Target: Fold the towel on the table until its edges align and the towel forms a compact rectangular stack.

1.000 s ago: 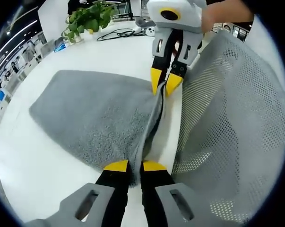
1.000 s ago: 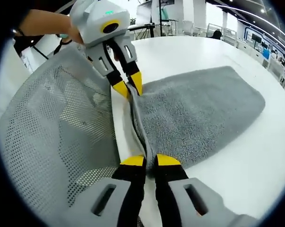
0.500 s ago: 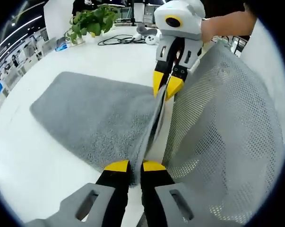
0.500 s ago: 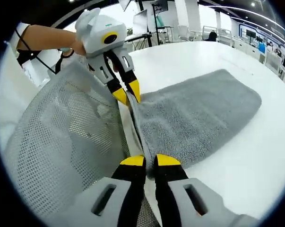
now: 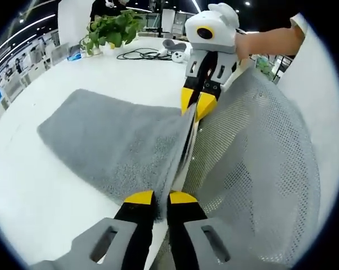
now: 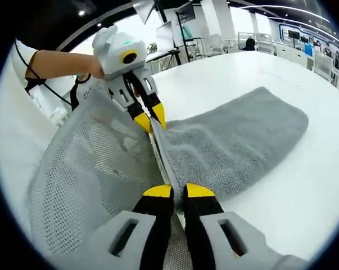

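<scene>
Grey towel [image 5: 110,143] lay spread on the white tabletop [image 5: 34,191], its near edge lifted off the surface. Left gripper [image 5: 153,198] was pinching one corner of that edge at 6 o'clock in the left gripper view; right gripper [image 5: 194,103] was clamped on the other corner at 12 o'clock, so the edge ran taut between them, likely ready to carry over the far edge for a fold. Mesh chair back [image 5: 259,169] sat just beside, at 3 o'clock. Potted plant [image 5: 112,26] stood well apart.
</scene>
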`<state>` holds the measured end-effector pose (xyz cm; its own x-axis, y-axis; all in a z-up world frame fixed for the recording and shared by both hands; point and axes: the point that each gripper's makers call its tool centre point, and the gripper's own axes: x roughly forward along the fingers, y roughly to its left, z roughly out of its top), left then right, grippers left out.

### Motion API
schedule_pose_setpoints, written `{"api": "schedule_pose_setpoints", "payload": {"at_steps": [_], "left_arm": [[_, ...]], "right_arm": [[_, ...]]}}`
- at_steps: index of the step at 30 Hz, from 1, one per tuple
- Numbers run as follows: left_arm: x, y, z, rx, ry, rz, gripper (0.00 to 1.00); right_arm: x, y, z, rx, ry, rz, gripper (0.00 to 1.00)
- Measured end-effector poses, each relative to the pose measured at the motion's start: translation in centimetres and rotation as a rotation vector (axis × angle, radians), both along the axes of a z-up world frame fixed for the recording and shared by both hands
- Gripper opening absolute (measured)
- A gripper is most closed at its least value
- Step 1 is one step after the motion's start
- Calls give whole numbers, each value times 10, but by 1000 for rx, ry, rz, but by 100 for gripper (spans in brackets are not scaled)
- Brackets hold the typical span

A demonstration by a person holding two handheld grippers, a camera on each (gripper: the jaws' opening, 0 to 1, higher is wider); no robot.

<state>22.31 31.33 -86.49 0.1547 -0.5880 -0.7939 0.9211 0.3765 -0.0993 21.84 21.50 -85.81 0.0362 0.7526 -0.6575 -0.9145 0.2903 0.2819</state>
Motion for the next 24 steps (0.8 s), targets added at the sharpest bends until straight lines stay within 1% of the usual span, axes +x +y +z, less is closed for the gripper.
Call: {"api": "schedule_pose_setpoints", "payload": {"at_steps": [1,3,6,11,14,17,24], "left_arm": [[-4,-1,5,-10,21,-15,8],[-2,-1,10,-14,17,-8,7],[-3,0,14,-27,34,3,7],[-6,1,23,-36,59,1,7],[-9,1,30,-50,73,-6,7],[-10,1,33,-61,86,-4,7],[-12,-1,45,-73,100,-14,7]], "right_arm": [[-1,0,3,3,24,-7,4],[-1,0,6,9,21,-6,4],[-2,0,11,16,22,-2,4],[-7,1,21,41,42,-3,4],[-11,1,27,61,53,10,4],[-14,2,31,75,59,19,4],[-17,1,42,92,72,30,4]]}}
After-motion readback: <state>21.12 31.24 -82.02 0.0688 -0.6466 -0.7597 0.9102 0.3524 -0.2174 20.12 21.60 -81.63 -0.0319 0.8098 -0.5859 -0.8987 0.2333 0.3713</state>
